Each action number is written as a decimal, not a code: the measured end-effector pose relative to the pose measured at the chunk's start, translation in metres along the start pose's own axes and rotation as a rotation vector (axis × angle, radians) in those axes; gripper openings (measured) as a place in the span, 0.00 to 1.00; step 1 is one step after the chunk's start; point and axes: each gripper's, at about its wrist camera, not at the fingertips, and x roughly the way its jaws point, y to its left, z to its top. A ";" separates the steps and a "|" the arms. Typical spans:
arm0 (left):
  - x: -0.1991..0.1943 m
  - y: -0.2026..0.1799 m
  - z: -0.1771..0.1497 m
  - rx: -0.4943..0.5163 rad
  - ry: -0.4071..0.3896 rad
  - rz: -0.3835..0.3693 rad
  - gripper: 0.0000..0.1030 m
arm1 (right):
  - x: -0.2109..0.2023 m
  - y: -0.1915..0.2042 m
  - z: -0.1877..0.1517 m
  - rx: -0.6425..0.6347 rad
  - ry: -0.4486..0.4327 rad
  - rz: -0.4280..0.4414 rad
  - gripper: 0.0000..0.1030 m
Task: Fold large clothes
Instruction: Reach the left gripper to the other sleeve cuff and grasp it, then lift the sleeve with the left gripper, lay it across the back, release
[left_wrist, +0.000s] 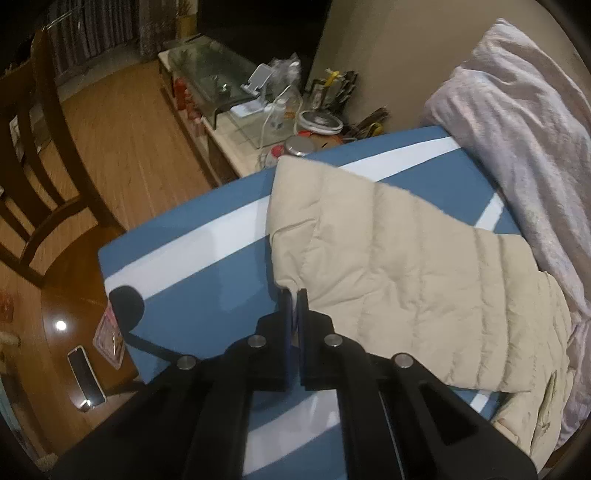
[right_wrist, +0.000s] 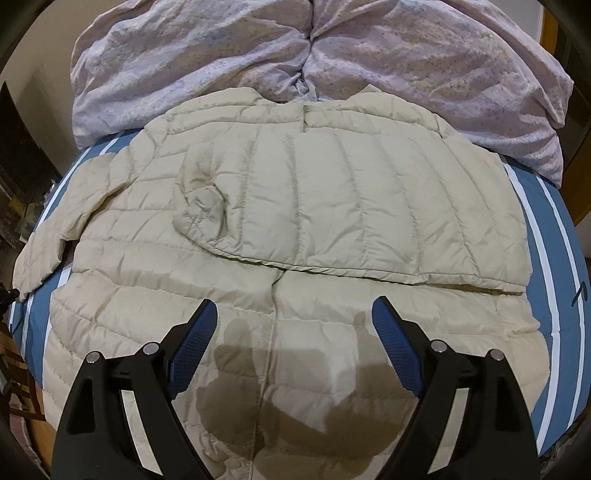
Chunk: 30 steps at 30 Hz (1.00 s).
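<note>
A cream quilted down jacket (right_wrist: 332, 206) lies spread on a blue mat with white stripes (right_wrist: 565, 280). Its right sleeve is folded across the chest; its left sleeve (right_wrist: 55, 236) lies out to the left. In the left wrist view my left gripper (left_wrist: 294, 291) is shut on the cuff end of that sleeve (left_wrist: 388, 258), at the mat's surface. My right gripper (right_wrist: 293, 308) is open and empty, hovering over the jacket's lower front, its blue pads (right_wrist: 397, 343) apart on either side of the zip line.
A crumpled lilac duvet (right_wrist: 332, 55) is heaped along the far edge of the mat, touching the jacket's collar. In the left wrist view a wooden table (left_wrist: 55, 354) with a phone (left_wrist: 85, 376), a wooden chair (left_wrist: 33, 155) and a cluttered low cabinet (left_wrist: 236, 107) lie beyond the mat's left edge.
</note>
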 end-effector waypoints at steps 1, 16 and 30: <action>-0.005 -0.004 0.001 0.011 -0.016 -0.007 0.02 | 0.001 -0.001 0.000 0.003 0.001 0.001 0.85; -0.105 -0.147 -0.004 0.275 -0.180 -0.333 0.02 | 0.000 -0.018 0.004 0.046 -0.016 0.027 0.85; -0.138 -0.308 -0.103 0.560 -0.056 -0.619 0.02 | -0.005 -0.059 0.001 0.155 -0.029 0.012 0.85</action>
